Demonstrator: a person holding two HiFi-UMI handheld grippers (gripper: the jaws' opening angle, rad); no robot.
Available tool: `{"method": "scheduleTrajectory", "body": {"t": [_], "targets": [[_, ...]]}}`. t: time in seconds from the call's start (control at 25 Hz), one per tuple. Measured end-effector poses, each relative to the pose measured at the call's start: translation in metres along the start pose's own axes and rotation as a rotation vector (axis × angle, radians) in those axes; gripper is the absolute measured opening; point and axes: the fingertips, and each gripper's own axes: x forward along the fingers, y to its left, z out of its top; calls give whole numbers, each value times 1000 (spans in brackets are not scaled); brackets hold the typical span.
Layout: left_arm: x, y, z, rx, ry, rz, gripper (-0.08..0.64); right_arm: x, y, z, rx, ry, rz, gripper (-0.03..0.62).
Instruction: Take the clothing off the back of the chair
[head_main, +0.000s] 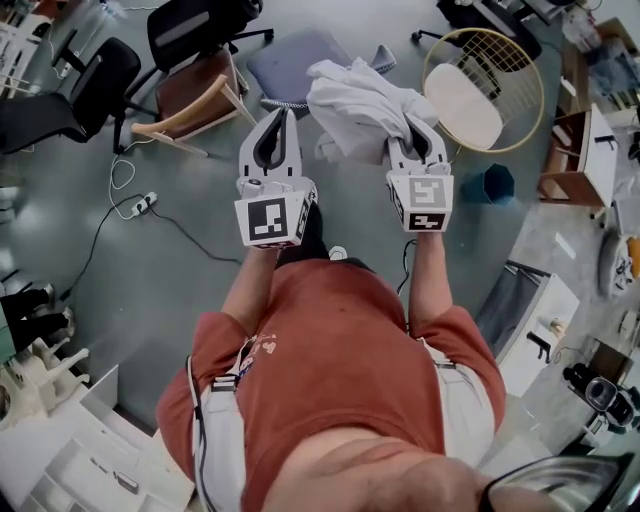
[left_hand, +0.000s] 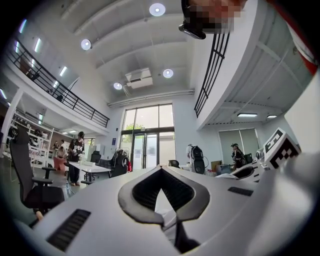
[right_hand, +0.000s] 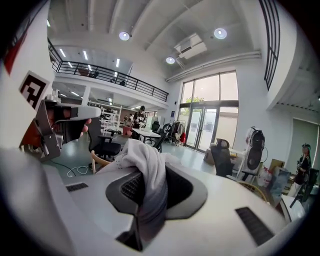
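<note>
A white piece of clothing (head_main: 360, 100) hangs bunched in the air, above and to the right of the wooden armchair (head_main: 190, 100) with a brown seat. My right gripper (head_main: 418, 128) is shut on it. In the right gripper view the cloth (right_hand: 145, 152) runs down between the closed jaws of the right gripper (right_hand: 149, 175). My left gripper (head_main: 283, 115) is held level beside it, just left of the cloth's edge. Its jaw tips meet, and the left gripper (left_hand: 160, 170) shows nothing clearly held. The chair's wooden arm (right_hand: 97, 162) lies below the cloth.
A grey cushion (head_main: 295, 60) lies behind the cloth. Black office chairs (head_main: 105, 75) stand at the back left. A round wire chair with a white pad (head_main: 480, 90) and a blue bin (head_main: 490, 185) stand to the right. Cables and a power strip (head_main: 140, 205) lie on the floor.
</note>
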Motion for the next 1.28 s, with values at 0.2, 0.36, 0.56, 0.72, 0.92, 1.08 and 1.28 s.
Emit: {"method": "scheduleTrajectory", "body": {"t": [0.2,0.36,0.56,0.72,0.92,1.08,1.28], "targets": [[-22,-11,17,-2,-20,-3,14,-37,-2,17,27,-37,-20,86],[-42,-21,30,12,-44,4,14,-67,-9,26,46,-85,-49,86],[-62,-31,45,13,-67,2,14,-102,-13,43,67,-149,-75,86],[-73,-39,57,36,-75,-1,14,-130,-20,59,84,-198,-107,86],[-89,-37,88,94,-100,19,14,-167,-21,90,109,-292,-170,86],[-107,-43,114,216,-136,20,14,-199,-18,116,87,-414,-239,86],[-116,-46,129,230,-180,32,14,-218,-24,126,72,-478,-284,86]]}}
